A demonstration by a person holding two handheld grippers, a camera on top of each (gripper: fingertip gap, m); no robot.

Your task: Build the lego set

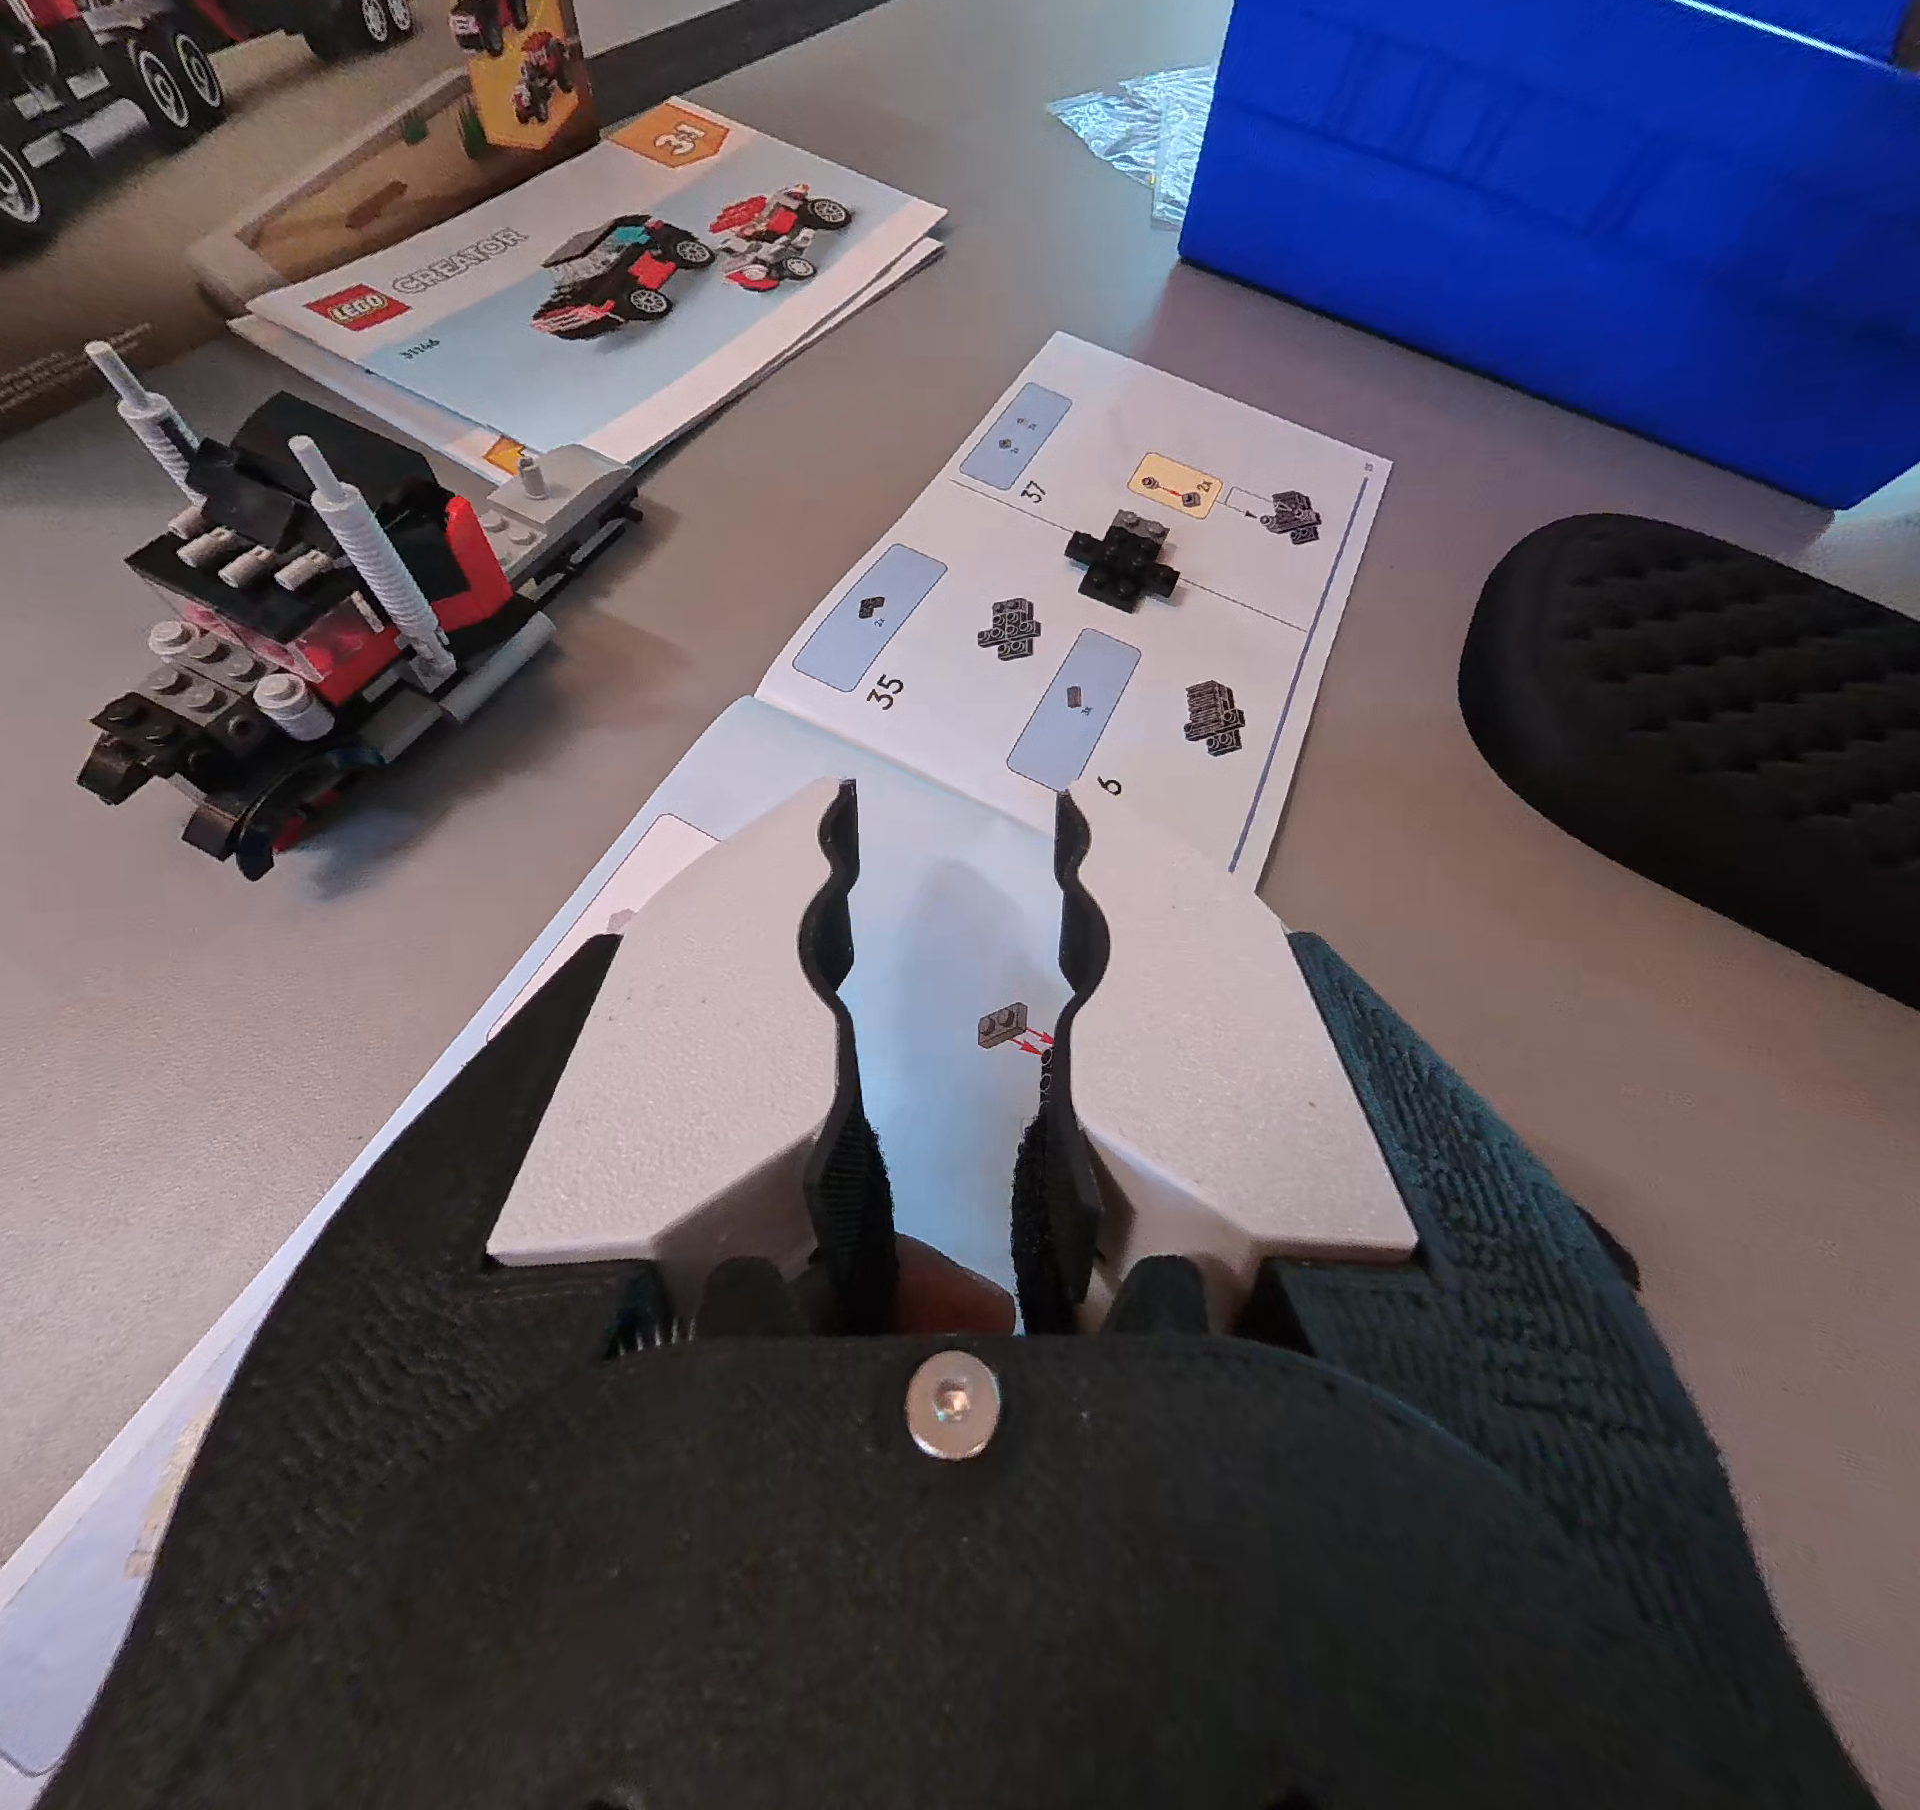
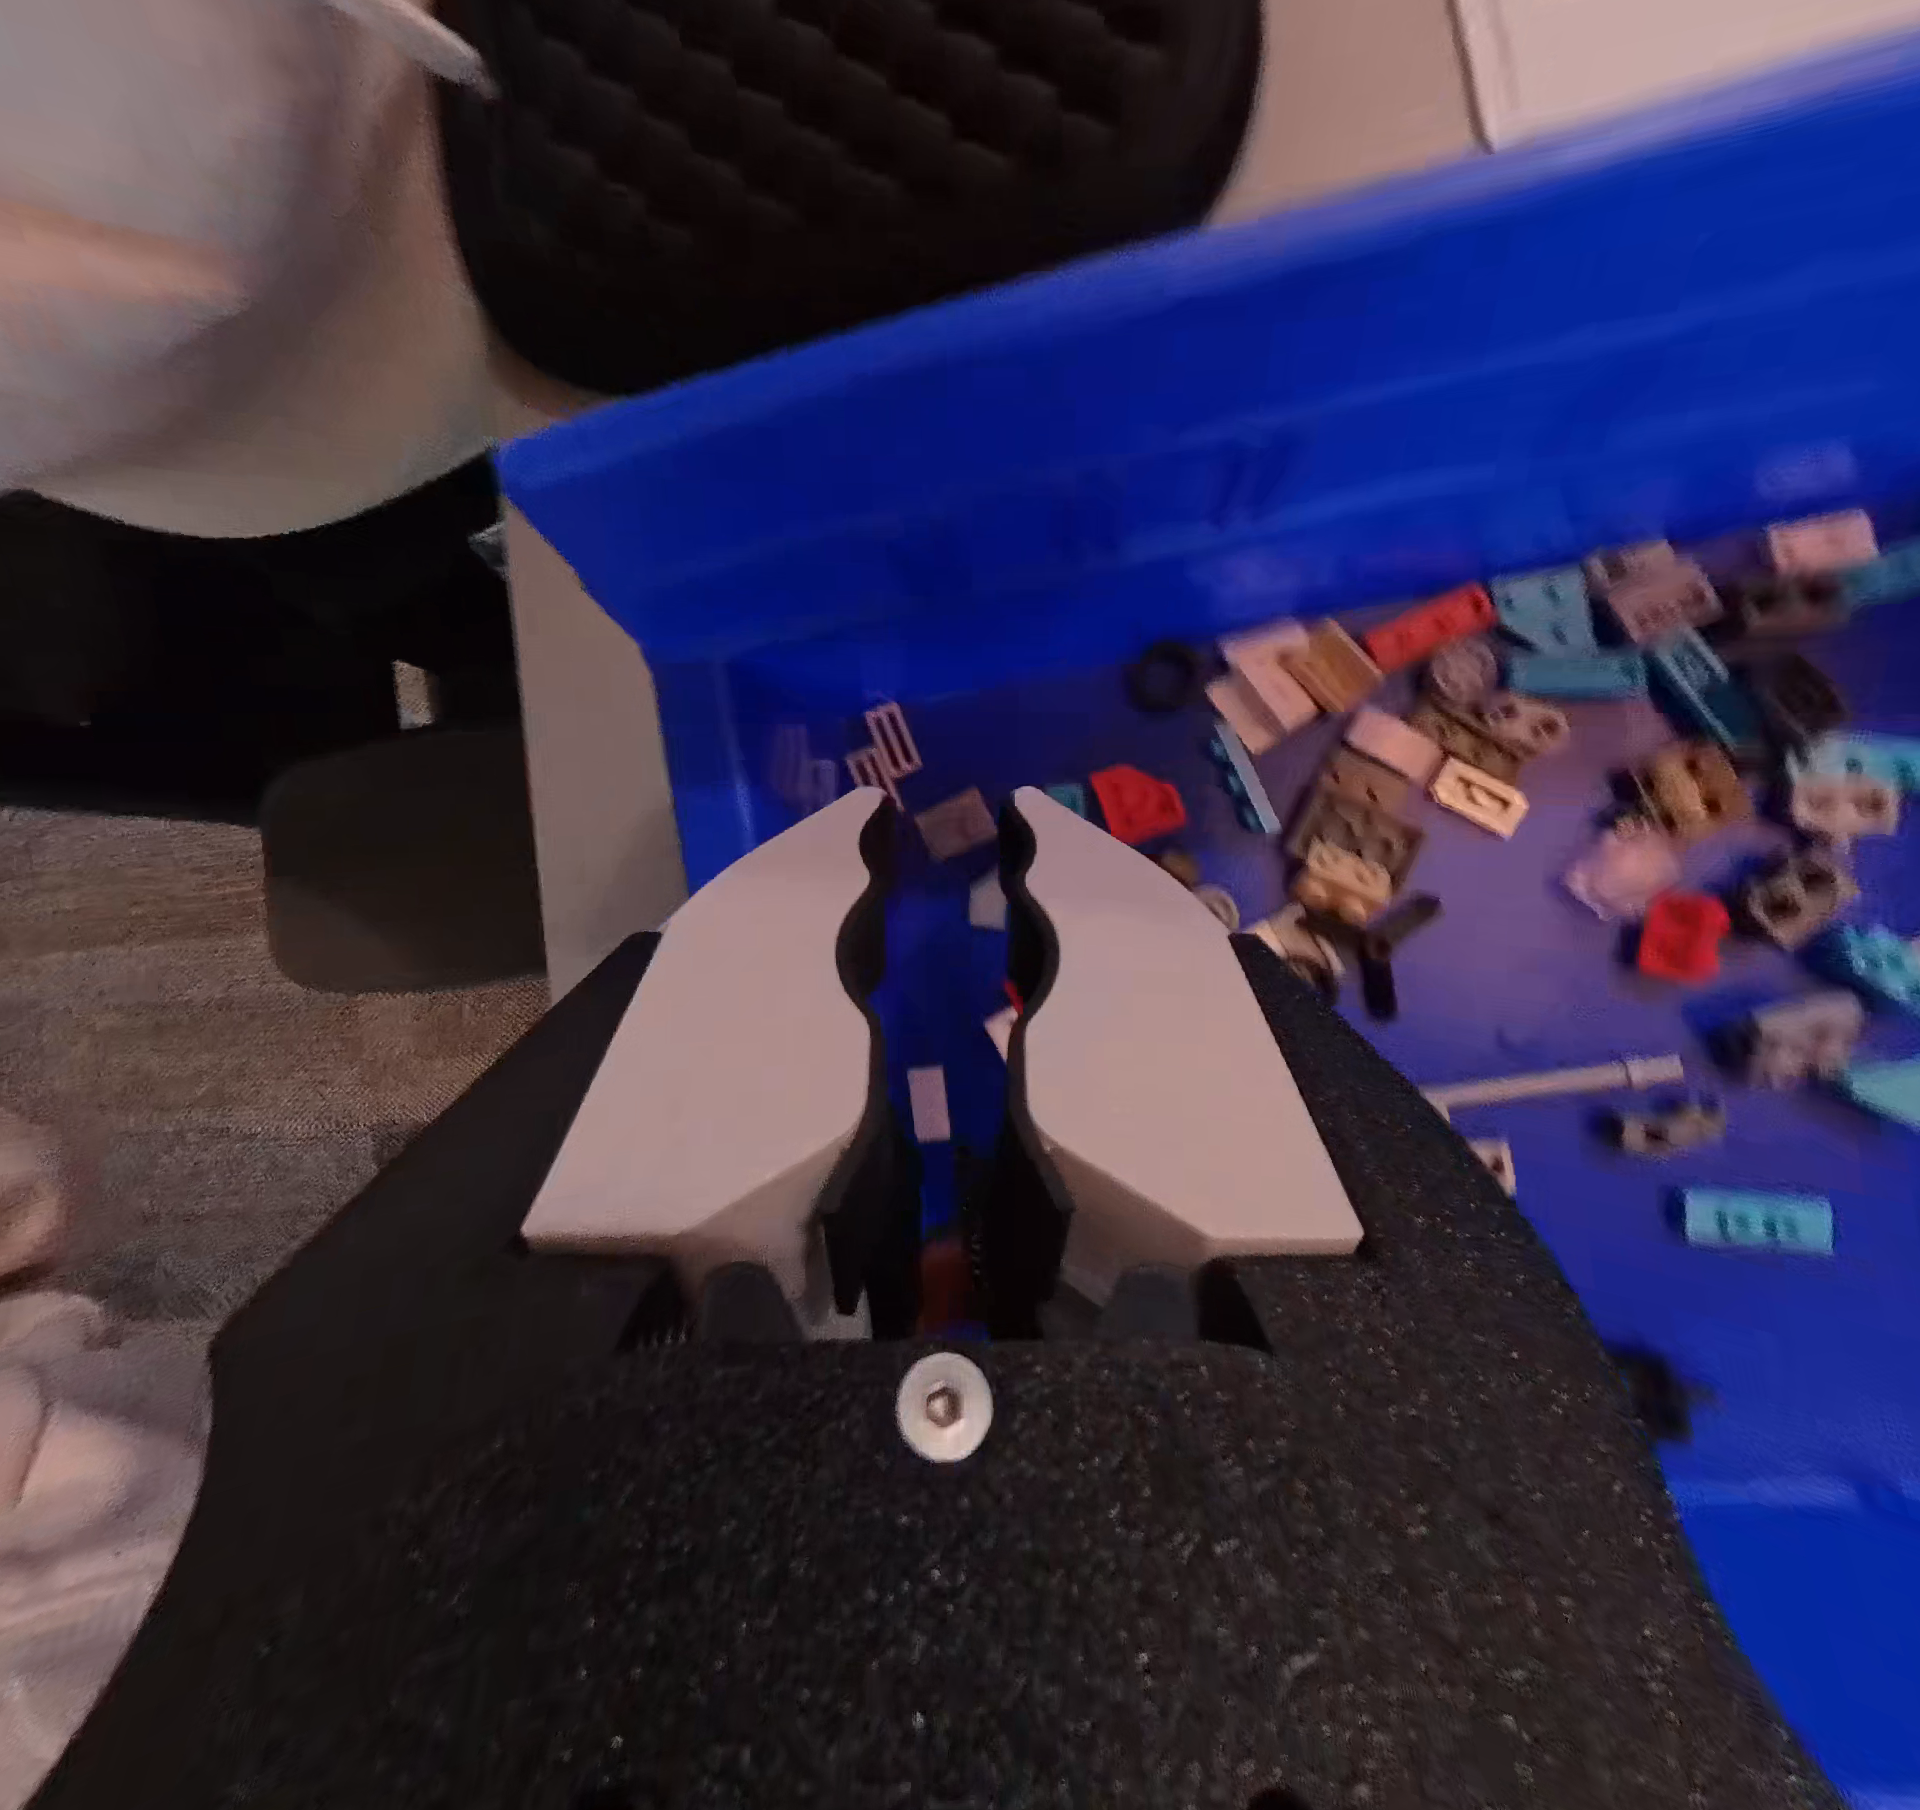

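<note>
In the left wrist view, my left gripper is open and empty, low over the open instruction booklet. A small black cross-shaped brick assembly lies on the booklet's far page, ahead of the fingertips. The partly built red, black and grey truck stands on the table to the left. In the right wrist view, my right gripper is open and empty above the blue bin, near its left corner. Loose bricks lie on the bin's floor, mostly to the right; a small grey tile shows between the fingertips.
A closed instruction booklet and the set's box lie at the back left. The blue bin stands at the back right, with a black dimpled pad in front of it. Clear plastic bags lie beside the bin. The gap from one gripper's tips to the other's is roughly 35 cm.
</note>
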